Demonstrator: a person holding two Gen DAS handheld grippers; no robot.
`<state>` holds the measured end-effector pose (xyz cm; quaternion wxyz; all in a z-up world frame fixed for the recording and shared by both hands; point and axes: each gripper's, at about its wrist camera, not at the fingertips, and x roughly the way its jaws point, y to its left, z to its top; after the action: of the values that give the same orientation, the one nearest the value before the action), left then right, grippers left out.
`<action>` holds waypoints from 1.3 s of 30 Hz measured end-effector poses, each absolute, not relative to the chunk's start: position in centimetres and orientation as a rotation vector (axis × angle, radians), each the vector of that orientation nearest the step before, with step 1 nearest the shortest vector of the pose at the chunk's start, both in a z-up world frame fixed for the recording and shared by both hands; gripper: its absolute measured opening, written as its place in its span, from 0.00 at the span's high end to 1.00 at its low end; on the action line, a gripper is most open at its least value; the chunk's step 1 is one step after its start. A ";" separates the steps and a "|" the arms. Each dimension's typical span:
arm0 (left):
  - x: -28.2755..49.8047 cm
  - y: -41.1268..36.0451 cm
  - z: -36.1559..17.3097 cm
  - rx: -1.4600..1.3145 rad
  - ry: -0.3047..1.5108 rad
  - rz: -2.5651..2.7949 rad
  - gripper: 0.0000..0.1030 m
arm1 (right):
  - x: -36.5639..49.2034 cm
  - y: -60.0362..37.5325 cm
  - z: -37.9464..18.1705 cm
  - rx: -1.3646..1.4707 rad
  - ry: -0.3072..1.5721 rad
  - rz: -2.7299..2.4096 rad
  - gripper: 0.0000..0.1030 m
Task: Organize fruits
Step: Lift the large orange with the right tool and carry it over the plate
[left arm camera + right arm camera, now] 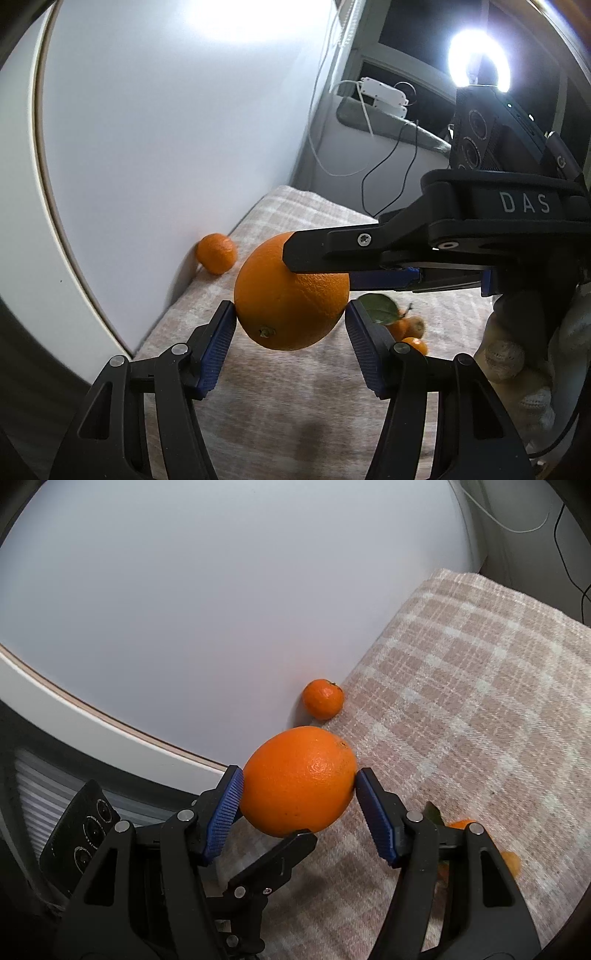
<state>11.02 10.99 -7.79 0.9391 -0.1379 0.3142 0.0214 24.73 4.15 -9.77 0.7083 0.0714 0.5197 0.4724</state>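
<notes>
Both hand-held grippers are meeting on one large round orange (291, 291), held in the air above the beige checked cloth (461, 709). Left hand-held gripper (291, 314) and right hand-held gripper (299, 784) are each pressing blue pads on its sides, so one should be releasing only once the other is gripping firmly. Only the left view is showing the bright ring lamp (478, 61); the right view is showing the small mandarin (323, 698) more sharply, against the white panel (221, 590).
</notes>
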 end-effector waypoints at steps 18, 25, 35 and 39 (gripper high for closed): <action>13.0 1.9 -4.8 -0.190 0.611 -0.130 0.41 | 24.1 -8.5 -5.9 0.286 1.058 0.945 0.36; 14.1 -3.3 -3.9 -0.148 0.607 -0.223 0.41 | 24.2 -15.2 -4.5 0.348 1.016 0.871 0.36; 14.9 -11.3 -3.1 -0.092 0.604 -0.364 0.41 | 22.7 -25.5 -2.9 0.407 0.960 0.754 0.36; 15.3 -14.7 -3.1 -0.070 0.613 -0.428 0.41 | 21.9 -29.8 -2.8 0.441 0.943 0.696 0.36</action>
<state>15.27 -14.70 -3.05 0.9304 -0.0340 0.2992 -0.2088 21.89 -29.83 -2.84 0.8103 0.2064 0.4413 0.3257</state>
